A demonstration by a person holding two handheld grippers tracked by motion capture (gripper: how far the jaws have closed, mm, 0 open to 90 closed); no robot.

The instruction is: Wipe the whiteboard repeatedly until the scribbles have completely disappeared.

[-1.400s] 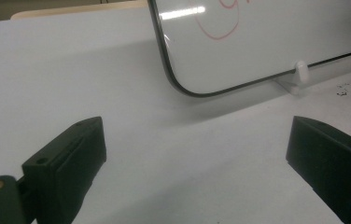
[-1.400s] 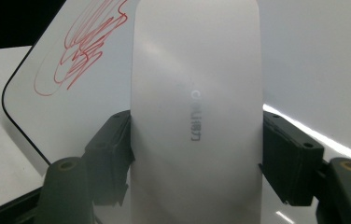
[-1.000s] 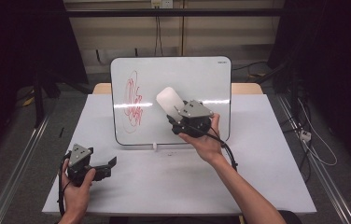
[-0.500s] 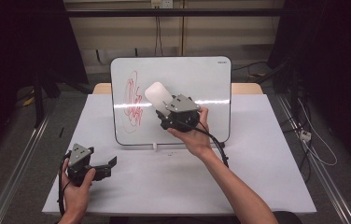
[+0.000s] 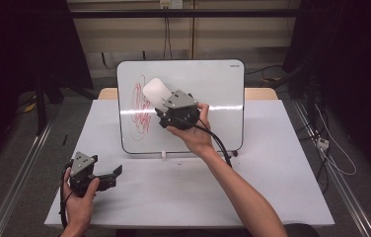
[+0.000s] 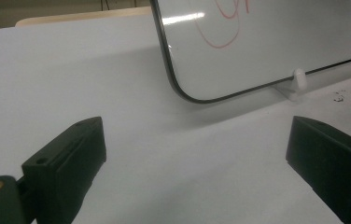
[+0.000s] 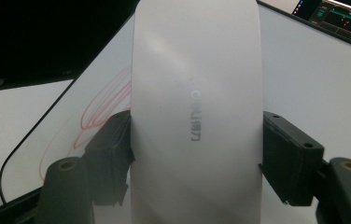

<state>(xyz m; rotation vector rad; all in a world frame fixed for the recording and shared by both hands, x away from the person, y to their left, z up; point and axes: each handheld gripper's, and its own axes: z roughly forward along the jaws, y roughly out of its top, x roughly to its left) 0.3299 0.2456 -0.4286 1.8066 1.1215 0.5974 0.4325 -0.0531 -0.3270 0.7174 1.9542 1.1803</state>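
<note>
The right gripper (image 5: 166, 106) is closed on one white eraser (image 5: 155, 91); both jaws press against the eraser's long sides. In the right gripper view, the eraser (image 7: 196, 107) stands up between the jaws and carries faint grey lettering on its face, a detail the high view is too coarse to show. The eraser's far end lies at the right edge of the red scribble (image 5: 140, 106), against or just over one whiteboard (image 5: 213, 89); actual contact cannot be confirmed. The right hand (image 5: 193, 136) holds the gripper from below, and a black cable (image 5: 220, 145) trails back from it toward the person.

The right gripper view shows the scribble (image 7: 101, 109) to the left of and behind the eraser, and a lit screen (image 7: 346, 16) beyond the board at upper right.

The left gripper (image 5: 109, 175) is wide open and holds nothing. It rests low on the surface (image 5: 272, 163), well apart from the right gripper, held in the left hand (image 5: 80, 197). In the left gripper view, the gripper (image 6: 197, 154) has its two jaws far apart with bare surface (image 6: 71, 70) between them. Ahead of it stands the board's rounded lower corner (image 6: 183, 88) with the tail of the scribble (image 6: 220, 32). One white foot (image 6: 298, 81) props the board's lower edge; this foot (image 5: 164, 154) appears as a small white knob in the high view. Dark specks (image 6: 338, 96) lie on the surface to the right of the foot.

Count: two grippers, one eraser, one whiteboard, one scribble, one visible foot.
</note>
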